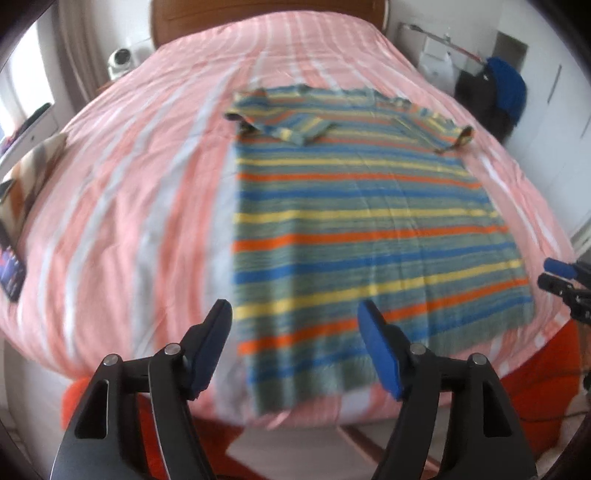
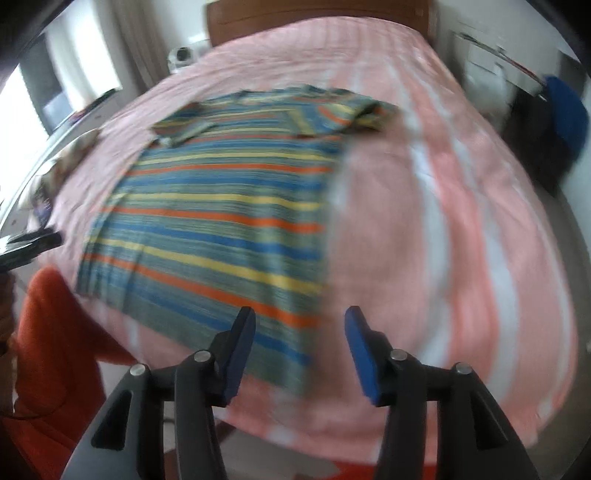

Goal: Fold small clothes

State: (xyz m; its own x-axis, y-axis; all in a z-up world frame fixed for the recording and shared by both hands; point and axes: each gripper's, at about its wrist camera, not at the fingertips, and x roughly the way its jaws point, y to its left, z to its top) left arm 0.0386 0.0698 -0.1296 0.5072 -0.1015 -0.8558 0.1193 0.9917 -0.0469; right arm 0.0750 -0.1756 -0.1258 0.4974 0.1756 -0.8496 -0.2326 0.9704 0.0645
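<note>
Looking along your left gripper first, you see its jaws spread wide with nothing between them, hanging over the near left corner of the striped T-shirt. The shirt lies flat on the pink-and-white striped bedspread, hem toward you and collar toward the wooden headboard. Its left sleeve is folded in over the chest, while the right sleeve points outward. No container shows in this view. A patterned cushion and a dark phone-like object sit at the bed's left edge, well apart from the shirt. A blue and black heap of clothing sits beyond the bed's far right corner. Your right gripper pokes in at the right edge, just beside the shirt's hem corner.

Along your right gripper, the view is blurred, but the jaws stand apart and empty over the near right corner of the striped T-shirt. The bedspread is bare to the right of the shirt. An orange sleeve shows at lower left, and the tip of your left gripper enters at the left edge, beside the shirt's hem.
</note>
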